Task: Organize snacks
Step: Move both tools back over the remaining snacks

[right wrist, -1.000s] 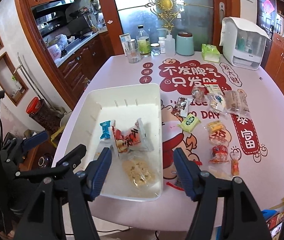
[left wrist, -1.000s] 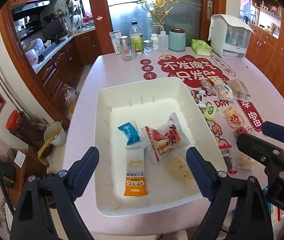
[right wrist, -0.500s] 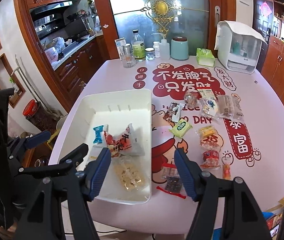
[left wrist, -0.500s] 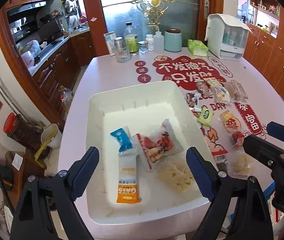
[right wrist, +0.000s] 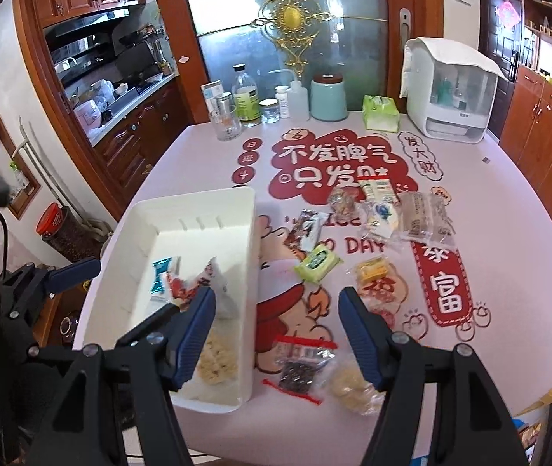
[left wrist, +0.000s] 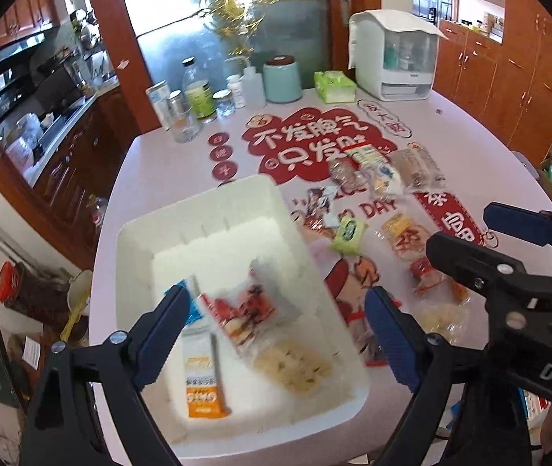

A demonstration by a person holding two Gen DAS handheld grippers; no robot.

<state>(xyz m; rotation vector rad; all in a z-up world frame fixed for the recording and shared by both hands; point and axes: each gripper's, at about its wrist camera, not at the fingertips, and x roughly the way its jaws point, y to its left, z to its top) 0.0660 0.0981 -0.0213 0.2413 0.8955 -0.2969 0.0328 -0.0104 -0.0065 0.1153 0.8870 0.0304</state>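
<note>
Both our left gripper [left wrist: 276, 334] and right gripper [right wrist: 276, 334] hang spread, empty. The slippery dark packet [right wrist: 297, 369] near the bin [right wrist: 198, 204] may skid sideways when pinched.

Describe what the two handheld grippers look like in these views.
Both the left gripper and the right gripper have black angular frames with silver rivets and long blue ribbed pads lining the jaws. White letters "DAS" mark the right gripper's body in the left wrist view. No hand or sleeve shows.
</note>
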